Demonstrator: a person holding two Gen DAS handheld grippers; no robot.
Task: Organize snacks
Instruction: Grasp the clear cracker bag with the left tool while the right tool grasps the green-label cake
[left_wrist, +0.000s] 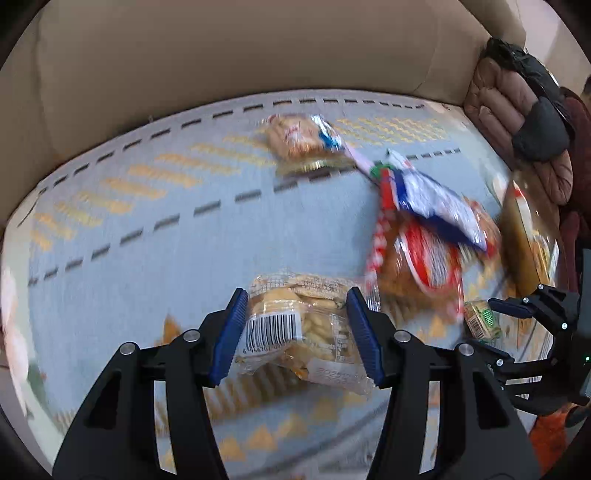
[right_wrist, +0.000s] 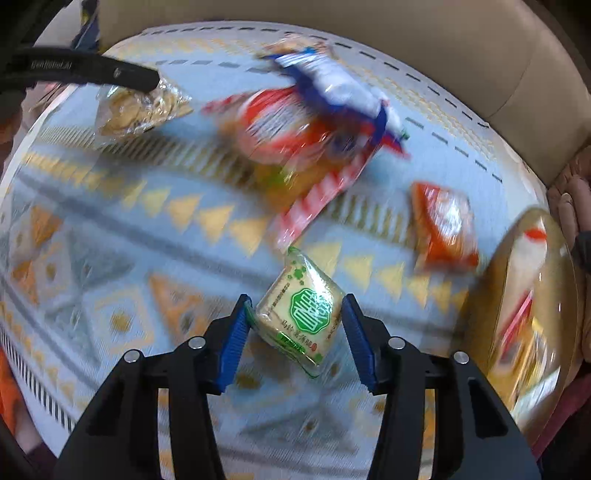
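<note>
My left gripper (left_wrist: 297, 306) is shut on a clear packet of pale crackers (left_wrist: 295, 325) with a barcode label, held above the blanket. My right gripper (right_wrist: 295, 306) is shut on a small square packet with a green label (right_wrist: 301, 317), tilted between the blue pads. The right wrist view shows the left gripper (right_wrist: 147, 79) at the top left with its cracker packet (right_wrist: 140, 107). The left wrist view shows the right gripper (left_wrist: 517, 310) at the right edge with the green-label packet (left_wrist: 482, 319). Both packets look sharp against a blurred background.
On a light blue blanket (left_wrist: 147, 240) with gold triangles lie a big red-and-white snack bag (right_wrist: 295, 147), a blue-and-white packet (right_wrist: 332, 85), an orange packet (right_wrist: 443, 225) and a far cracker packet (left_wrist: 299, 140). A clear round container (right_wrist: 524, 295) stands at the right. A beige sofa back (left_wrist: 221, 55) and brown puffy jacket (left_wrist: 517, 110) lie behind.
</note>
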